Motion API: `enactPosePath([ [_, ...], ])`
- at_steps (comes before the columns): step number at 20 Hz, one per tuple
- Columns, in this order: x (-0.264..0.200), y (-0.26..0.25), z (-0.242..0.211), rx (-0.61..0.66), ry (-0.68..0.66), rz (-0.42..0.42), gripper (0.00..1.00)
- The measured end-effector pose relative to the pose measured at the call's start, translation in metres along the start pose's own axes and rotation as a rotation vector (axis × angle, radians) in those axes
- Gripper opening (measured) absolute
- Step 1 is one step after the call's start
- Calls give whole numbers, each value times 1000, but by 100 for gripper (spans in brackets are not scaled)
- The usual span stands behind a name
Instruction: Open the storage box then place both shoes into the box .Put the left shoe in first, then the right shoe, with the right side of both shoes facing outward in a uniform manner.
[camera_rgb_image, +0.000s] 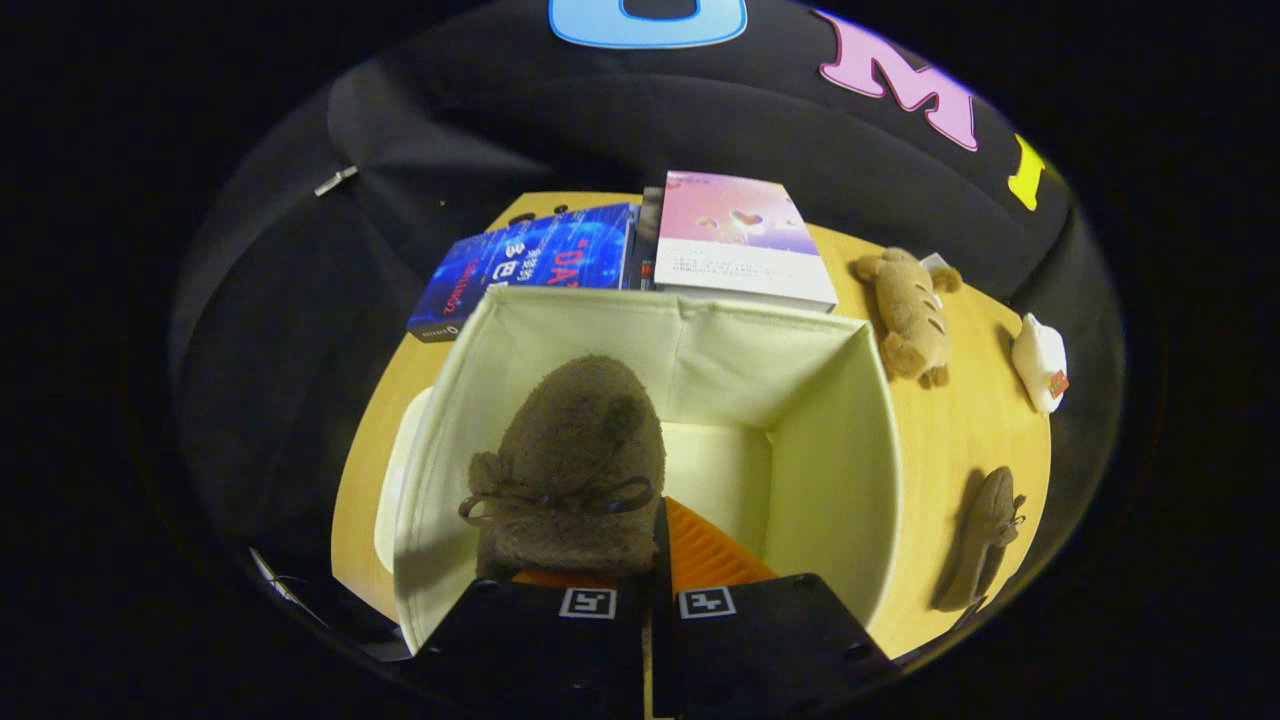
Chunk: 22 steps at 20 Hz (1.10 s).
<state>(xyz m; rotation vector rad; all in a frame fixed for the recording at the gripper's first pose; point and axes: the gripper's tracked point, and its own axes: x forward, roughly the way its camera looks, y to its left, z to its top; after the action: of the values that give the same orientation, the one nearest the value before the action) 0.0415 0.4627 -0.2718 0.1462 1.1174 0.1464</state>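
Gripper (655, 560) clamped on the brown shoe (575, 460), hanging over the open storage box (840, 420). Best lowered deep and level before letting go. Second shoe (985, 535) waits on the surface (950, 430) beside the box; plush toy (910, 315) and books (740, 240) beyond, nothing blocking.

1. Storage box (790, 440): cream fabric, square, open at the top with pale inner walls and floor showing; it stands upright on the middle of the wooden table, its far wall near the table's far edge.
2. First shoe (575, 460): brown, fuzzy, with a dark lace bow; it is held above the box's left half, toe pointing away.
3. Second shoe (985, 535): the same brown kind; it lies on the table near the right edge, just right of the box.
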Motion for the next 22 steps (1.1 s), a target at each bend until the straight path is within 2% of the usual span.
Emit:
enactPosePath([
  [5,28,9,-24,-17,104,-5,8],
  [8,38,14,-38,-22,154,22,8],
  [10,38,20,-45,-23,197,66,16],
  [11,32,25,-51,-24,195,83,23],
  [12,32,27,-53,-23,201,105,24],
  [13,26,31,-55,-17,219,141,30],
  [15,24,33,-51,-4,234,201,56],
  [17,14,31,-45,-8,200,226,82],
  [18,9,29,-41,-6,177,236,83],
  [21,-16,16,-29,-14,96,254,99],
  [22,-27,12,-24,-20,63,271,99],
])
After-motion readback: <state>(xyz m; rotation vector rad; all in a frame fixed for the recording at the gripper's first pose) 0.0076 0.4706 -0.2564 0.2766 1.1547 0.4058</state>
